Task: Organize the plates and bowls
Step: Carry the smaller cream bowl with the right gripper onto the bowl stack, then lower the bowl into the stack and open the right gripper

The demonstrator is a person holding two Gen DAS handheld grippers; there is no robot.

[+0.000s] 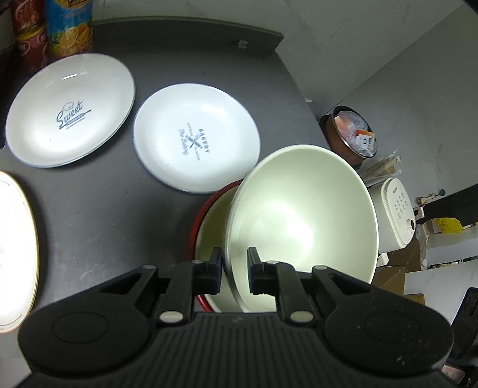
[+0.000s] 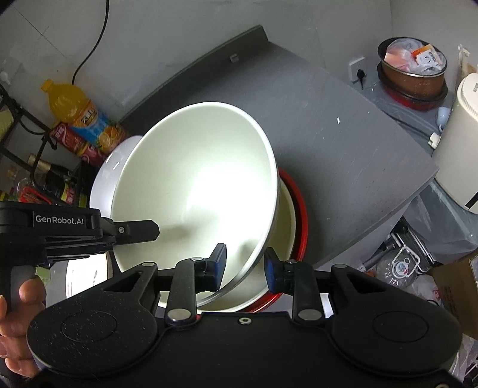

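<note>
A large white bowl (image 1: pixel 298 215) (image 2: pixel 194 185) hangs tilted over a cream bowl with a red outside (image 1: pixel 209 226) (image 2: pixel 301 215) on the dark table. My left gripper (image 1: pixel 235 268) is shut on the white bowl's near rim, one finger outside and one inside; its finger (image 2: pixel 134 229) shows at the left in the right wrist view. My right gripper (image 2: pixel 245 265) straddles the opposite rim with a gap on both sides, open. Two printed white plates, "Sweet" (image 1: pixel 71 110) and "Bakery" (image 1: pixel 194 140), lie flat beyond. A third plate (image 1: pixel 15 247) sits at the left edge.
A juice bottle (image 1: pixel 68 27) (image 2: pixel 77 116) and a red can (image 1: pixel 27 35) stand at the table's back corner. Off the right edge are a brown pot of packets (image 1: pixel 352 134) (image 2: pixel 412 68) and a white rice cooker (image 1: pixel 394 215) (image 2: pixel 460 149). A hand (image 2: pixel 18 328) grips the left handle.
</note>
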